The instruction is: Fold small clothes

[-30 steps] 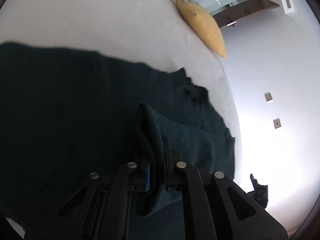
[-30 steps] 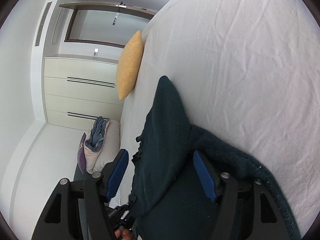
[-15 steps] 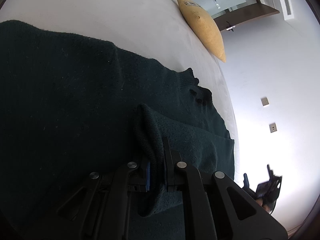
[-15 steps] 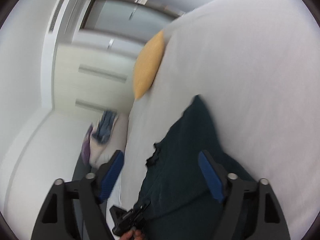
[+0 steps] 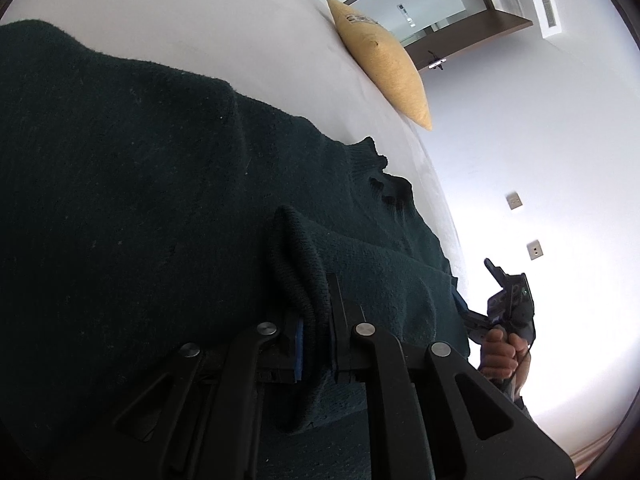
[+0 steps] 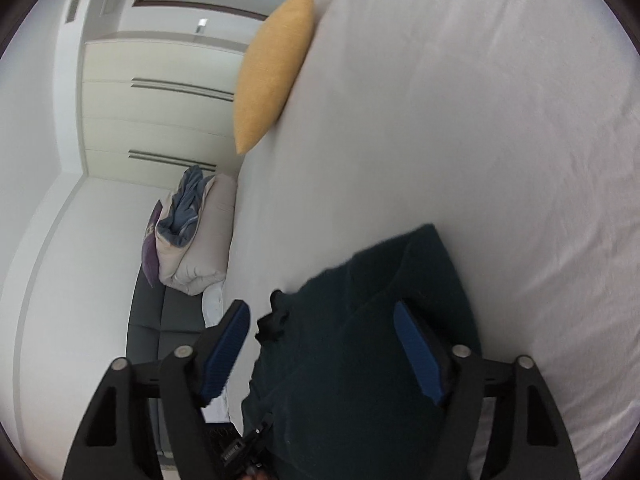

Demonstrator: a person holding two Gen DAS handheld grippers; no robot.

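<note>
A dark green knitted sweater [image 5: 140, 200] lies spread on the white bed [image 5: 200, 20]. My left gripper [image 5: 316, 344] is shut on a ribbed edge of the sweater, bunched between its blue pads. In the right wrist view the sweater [image 6: 360, 360] lies below my right gripper [image 6: 320, 344], which is open and empty above it, jaws wide apart. The right gripper also shows in the left wrist view [image 5: 506, 304], held in a hand beyond the bed's edge.
A yellow cushion [image 6: 276, 64] stands at the bed's far edge, also in the left wrist view [image 5: 384, 64]. A pile of bedding and a blue garment [image 6: 188, 232] sits on a dark sofa [image 6: 160, 328]. A white wardrobe [image 6: 152, 92] stands behind.
My left gripper has carried the held sweater edge over the body, so the sweater fills more of its view. My right gripper has let go and drawn back and up.
</note>
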